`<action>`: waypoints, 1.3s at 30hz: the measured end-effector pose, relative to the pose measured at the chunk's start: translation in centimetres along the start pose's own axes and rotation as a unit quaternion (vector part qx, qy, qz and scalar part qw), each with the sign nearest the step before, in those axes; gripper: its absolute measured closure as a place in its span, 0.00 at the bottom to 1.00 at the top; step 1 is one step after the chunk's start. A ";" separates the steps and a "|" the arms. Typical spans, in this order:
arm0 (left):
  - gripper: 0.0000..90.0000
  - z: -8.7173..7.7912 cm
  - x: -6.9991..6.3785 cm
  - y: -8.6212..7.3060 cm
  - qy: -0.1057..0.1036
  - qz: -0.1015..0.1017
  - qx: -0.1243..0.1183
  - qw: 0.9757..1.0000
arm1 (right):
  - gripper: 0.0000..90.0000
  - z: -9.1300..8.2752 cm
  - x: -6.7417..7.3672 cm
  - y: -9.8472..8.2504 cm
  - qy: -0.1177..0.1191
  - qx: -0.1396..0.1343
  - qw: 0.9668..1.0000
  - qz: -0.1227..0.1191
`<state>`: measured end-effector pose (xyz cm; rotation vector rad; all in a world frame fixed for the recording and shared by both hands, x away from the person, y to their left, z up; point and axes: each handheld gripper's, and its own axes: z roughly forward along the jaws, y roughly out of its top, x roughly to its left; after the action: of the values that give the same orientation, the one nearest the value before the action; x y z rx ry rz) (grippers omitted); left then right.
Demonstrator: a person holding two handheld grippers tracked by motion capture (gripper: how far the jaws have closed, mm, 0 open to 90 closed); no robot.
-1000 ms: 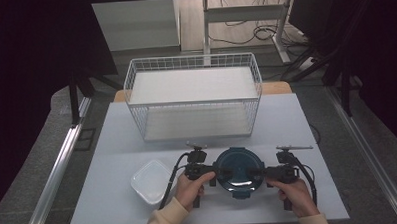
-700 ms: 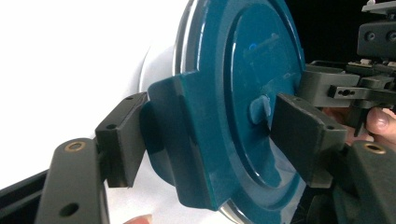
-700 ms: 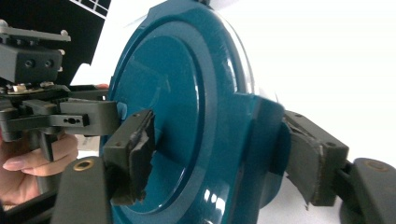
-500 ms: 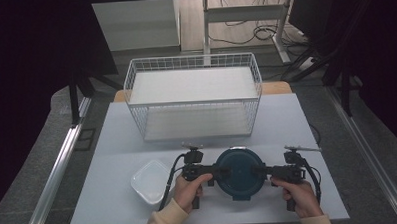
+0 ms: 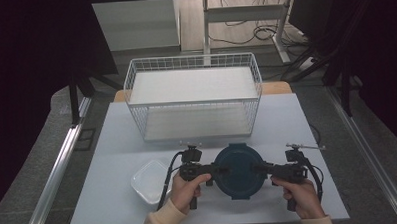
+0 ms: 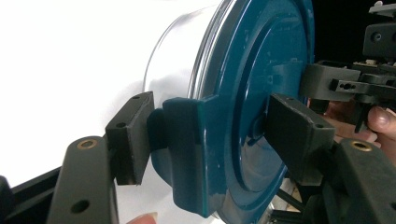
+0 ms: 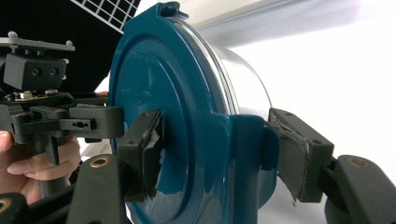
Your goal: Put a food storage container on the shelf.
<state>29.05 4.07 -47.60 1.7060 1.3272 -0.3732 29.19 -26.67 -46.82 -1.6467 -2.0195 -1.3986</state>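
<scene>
**Teal-lidded tub gripped from both sides**

Black jaws of the left gripper [image 6: 205, 140] have just been closing, and they now clamp the latch tab of the round container [image 5: 240, 170] at its left edge: one pad sits under the tab, the other presses on the teal lid [image 6: 261, 93]. The right gripper [image 7: 215, 154] has likewise just been closing and now holds the opposite tab the same way, with one torn pad on the lid top and the other against the tab's underside. In the high view the two grippers, left [image 5: 212, 170] and right [image 5: 262, 168], point inward at each other with the container between them, near the front of the white table [image 5: 112, 145]. The container's clear wall shows below the lid in both gripper views. Just to its left lies a square clear tub [image 5: 150, 181]. Behind, well apart, stands a white wire basket [image 5: 193, 99].
</scene>
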 end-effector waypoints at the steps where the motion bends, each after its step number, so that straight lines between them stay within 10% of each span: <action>1: 0.39 -0.3 -0.2 0.1 0.000 0.005 -0.003 1.000 | 0.41 -0.1 0.2 0.0 0.001 -0.002 1.000 -0.002; 39: 0.41 -7.2 -1.8 3.4 0.002 0.027 -0.036 0.999 | 0.42 0.0 6.4 4.5 0.024 -0.017 0.997 -0.067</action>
<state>29.37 8.69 -40.92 1.6799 1.2801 -0.2886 30.65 -22.60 -40.23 -1.5011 -2.1242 -1.5095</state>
